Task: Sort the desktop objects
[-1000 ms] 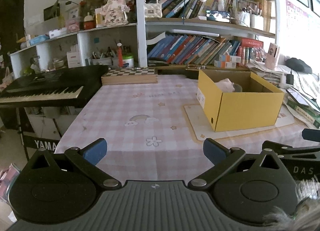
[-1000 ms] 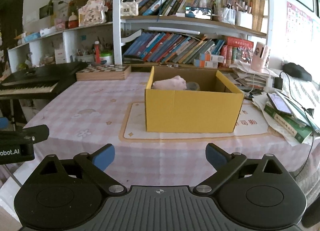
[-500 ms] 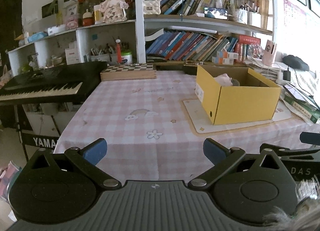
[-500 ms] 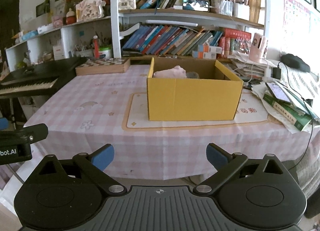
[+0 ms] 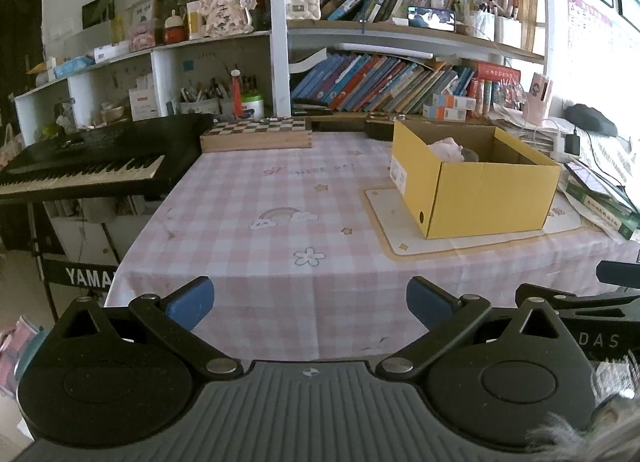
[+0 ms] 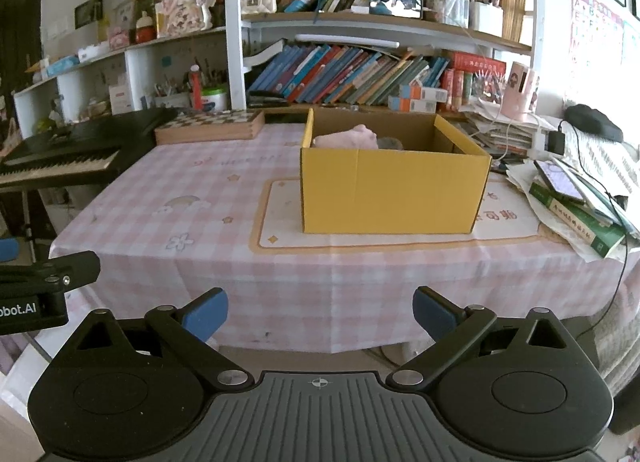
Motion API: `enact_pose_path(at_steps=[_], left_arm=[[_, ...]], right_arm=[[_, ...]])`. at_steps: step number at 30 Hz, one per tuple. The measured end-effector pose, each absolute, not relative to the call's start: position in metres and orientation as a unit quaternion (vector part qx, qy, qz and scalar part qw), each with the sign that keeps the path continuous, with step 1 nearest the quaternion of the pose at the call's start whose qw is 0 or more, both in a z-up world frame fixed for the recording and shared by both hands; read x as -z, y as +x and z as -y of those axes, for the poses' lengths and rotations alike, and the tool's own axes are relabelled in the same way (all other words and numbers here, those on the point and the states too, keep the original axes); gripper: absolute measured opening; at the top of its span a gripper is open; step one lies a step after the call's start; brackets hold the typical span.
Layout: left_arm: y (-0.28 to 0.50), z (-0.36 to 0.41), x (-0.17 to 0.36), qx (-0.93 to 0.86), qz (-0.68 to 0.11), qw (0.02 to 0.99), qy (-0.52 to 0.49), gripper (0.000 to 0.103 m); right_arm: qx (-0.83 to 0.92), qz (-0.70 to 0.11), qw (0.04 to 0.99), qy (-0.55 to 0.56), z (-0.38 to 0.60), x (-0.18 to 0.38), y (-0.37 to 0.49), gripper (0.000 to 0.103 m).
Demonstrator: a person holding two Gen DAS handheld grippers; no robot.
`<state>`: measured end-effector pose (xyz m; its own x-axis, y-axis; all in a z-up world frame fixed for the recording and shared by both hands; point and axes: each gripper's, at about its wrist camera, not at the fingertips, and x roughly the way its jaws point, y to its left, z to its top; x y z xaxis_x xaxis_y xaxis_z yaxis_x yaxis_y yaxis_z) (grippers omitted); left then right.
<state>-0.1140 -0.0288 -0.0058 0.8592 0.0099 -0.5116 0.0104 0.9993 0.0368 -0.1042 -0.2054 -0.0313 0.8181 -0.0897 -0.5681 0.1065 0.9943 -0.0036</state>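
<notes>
Sitting on a pale placemat [image 6: 400,240] toward the right side of the table, the yellow cardboard box [image 6: 394,191] holds a pink soft thing [image 6: 346,138] against its far left corner, with something grey [image 6: 390,143] just beside it (too little shows above the rim for me to name either). From my left gripper's view the same box [image 5: 476,191] stands ahead and to the right, well apart from my fingers.

My left gripper [image 5: 310,302] is held off the near table edge with its blue-padded fingers spread wide and nothing between them. My right gripper [image 6: 320,312] is likewise wide apart and empty, facing the box's front wall from beyond the table edge.

A pink checked tablecloth [image 6: 192,197] covers the table. At its far edge lies a wooden chessboard case [image 6: 210,126], left of it a black Yamaha keyboard [image 5: 86,165]. Stacked books with a phone on top [image 6: 576,201] crowd the right end, and a bookshelf [image 6: 360,73] stands behind.
</notes>
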Motion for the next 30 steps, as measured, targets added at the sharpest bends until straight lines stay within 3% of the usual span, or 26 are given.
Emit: enact_pose_path(at_steps=[30], left_arm=[[-0.1114,0.0244,0.0092,0.004,-0.277,0.961,0.014,0.103]], right_arm=[[0.045,-0.306,0.951,0.013,0.1997,0.0332,-0.1003,0.100]])
